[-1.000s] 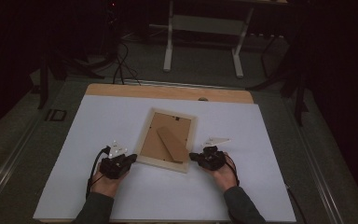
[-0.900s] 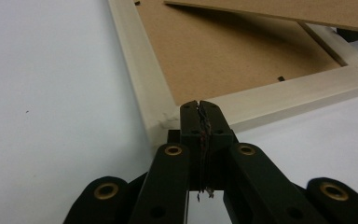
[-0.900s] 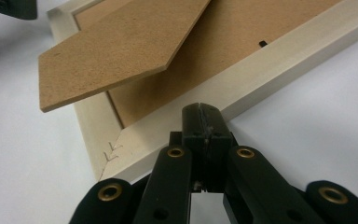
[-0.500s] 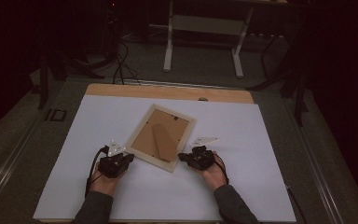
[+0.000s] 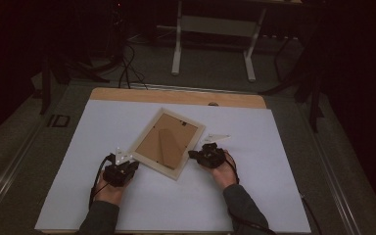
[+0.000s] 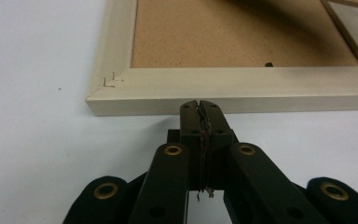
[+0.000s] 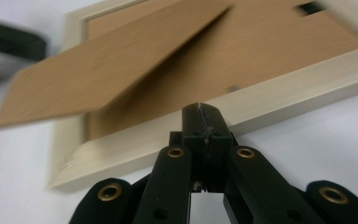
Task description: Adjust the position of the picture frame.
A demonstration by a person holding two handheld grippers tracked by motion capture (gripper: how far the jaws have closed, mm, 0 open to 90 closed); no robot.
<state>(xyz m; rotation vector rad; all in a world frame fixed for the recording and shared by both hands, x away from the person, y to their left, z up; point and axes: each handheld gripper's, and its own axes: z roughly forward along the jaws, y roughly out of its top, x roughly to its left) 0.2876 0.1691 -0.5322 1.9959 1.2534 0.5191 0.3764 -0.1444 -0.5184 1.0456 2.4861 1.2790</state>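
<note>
A pale wooden picture frame (image 5: 166, 143) lies face down on the white table sheet (image 5: 274, 186), brown backing board up, turned askew. Its brown stand flap (image 7: 107, 65) lifts off the backing. My left gripper (image 5: 129, 164) is shut, its tips right against the frame's near-left edge (image 6: 223, 93) close to a corner. My right gripper (image 5: 192, 154) is shut too, with its closed tips pressed to the frame's right edge (image 7: 270, 100). Neither holds anything. A hand grips each tool from the table's near side.
A bare wooden strip (image 5: 176, 95) runs along the table's far edge. Beyond it stand a white metal stand (image 5: 213, 41) and cables on a dark floor. White sheet lies open on both sides of the frame.
The right gripper has moved left against the frame's right side, and the frame has turned clockwise, its top now pointing further right. The left gripper has stayed at the near-left edge.
</note>
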